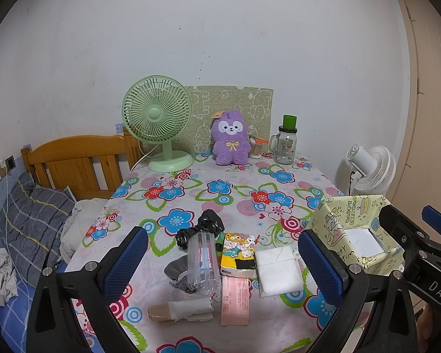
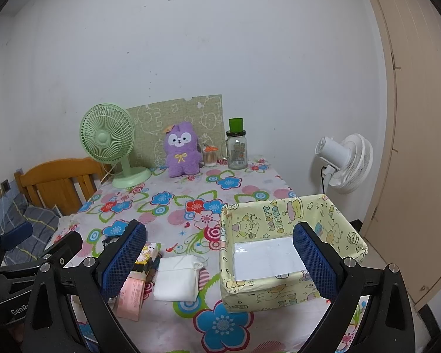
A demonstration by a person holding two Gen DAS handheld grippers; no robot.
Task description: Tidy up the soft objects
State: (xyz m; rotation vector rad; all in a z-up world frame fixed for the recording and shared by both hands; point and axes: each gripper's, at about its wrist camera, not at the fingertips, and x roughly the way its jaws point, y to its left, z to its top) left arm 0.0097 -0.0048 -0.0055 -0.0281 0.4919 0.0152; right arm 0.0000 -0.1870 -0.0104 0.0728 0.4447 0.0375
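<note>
Your yellow cartoon-print paper box (image 2: 291,253) sits at the table's right edge, open top, holding only a white sheet (image 2: 264,257) flat on its floor. A clear glass jar with a green lid (image 1: 286,144) stands at the back; contents unclear.

The flower-print tablecloth (image 1: 220,188) covers the table, which is pushed against a plain white wall. A wooden headboard (image 1: 79,164) and a grey plaid pillow (image 1: 32,220) are on the left, a beige door on the right.

Soft items cluster at the near edge, left to right: grey drawstring pouch (image 1: 178,273), crumpled black plastic bag (image 1: 203,226), clear ribbed plastic tube (image 1: 204,261), cartoon tissue pack (image 1: 238,251), pink tube (image 1: 235,300), white fabric pouch (image 1: 277,269), which lies just left of the box. A brown-and-white paper roll (image 1: 180,310) lies nearest you.

At the back: green desk fan (image 1: 158,123), purple plush toy (image 1: 230,138). A white floor fan (image 2: 345,163) stands beyond the table.

Left gripper (image 1: 223,261) is spread wide, holding nothing, over the cluster. Right gripper (image 2: 220,261) is spread wide, holding nothing, straddling the white pouch and the box's left wall.
</note>
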